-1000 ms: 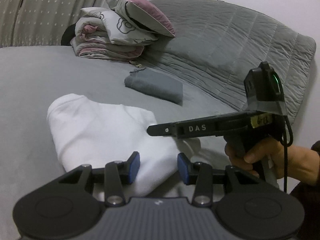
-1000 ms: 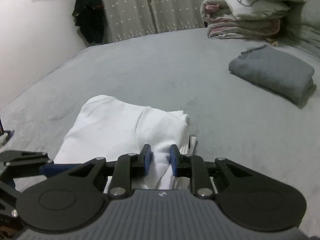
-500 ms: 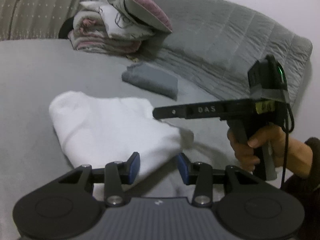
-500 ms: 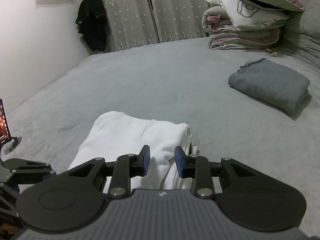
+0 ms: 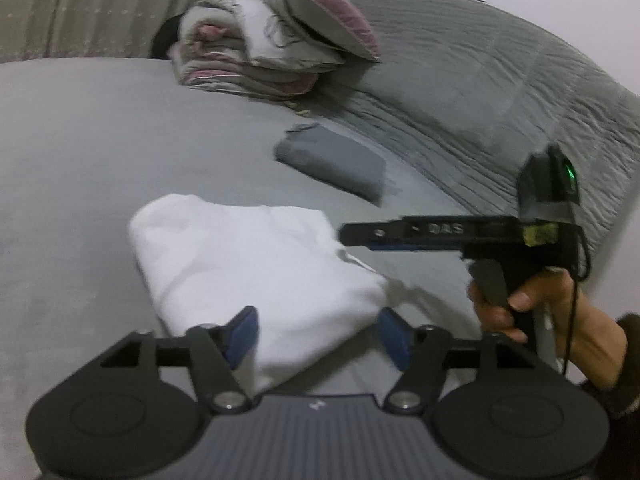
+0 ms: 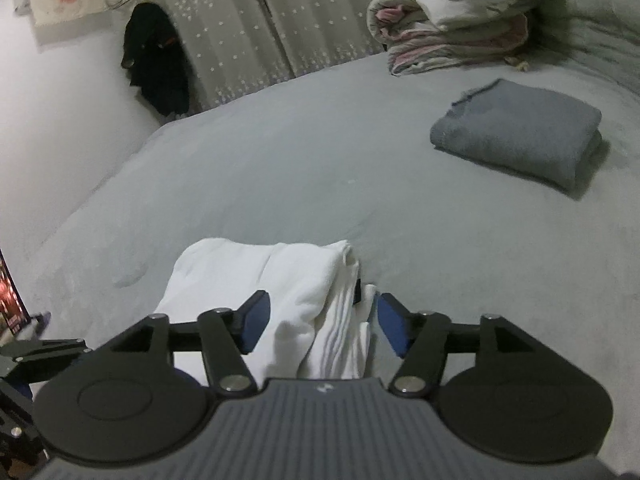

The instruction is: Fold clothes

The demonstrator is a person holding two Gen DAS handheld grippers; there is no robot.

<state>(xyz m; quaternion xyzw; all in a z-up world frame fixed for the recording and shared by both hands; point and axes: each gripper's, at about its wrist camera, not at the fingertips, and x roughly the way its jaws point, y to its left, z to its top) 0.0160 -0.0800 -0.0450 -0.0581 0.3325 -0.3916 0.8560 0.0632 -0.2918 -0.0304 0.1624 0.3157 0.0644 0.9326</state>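
My left wrist view sits low over the bed [image 5: 100, 152], angled down, looking across toward the quilted grey cover [image 5: 500, 92], somewhat blurred. My right wrist view faces the curtains [image 6: 280, 20]. Both share the white folded garment [image 5: 248, 264] up close, probably from opposite corners.

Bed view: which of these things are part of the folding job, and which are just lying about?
Job: white garment, folded on the bed; left gripper and right gripper, both jaws opening; folded grey garment.

Lying about: bedding stack, black clothing, curtain.
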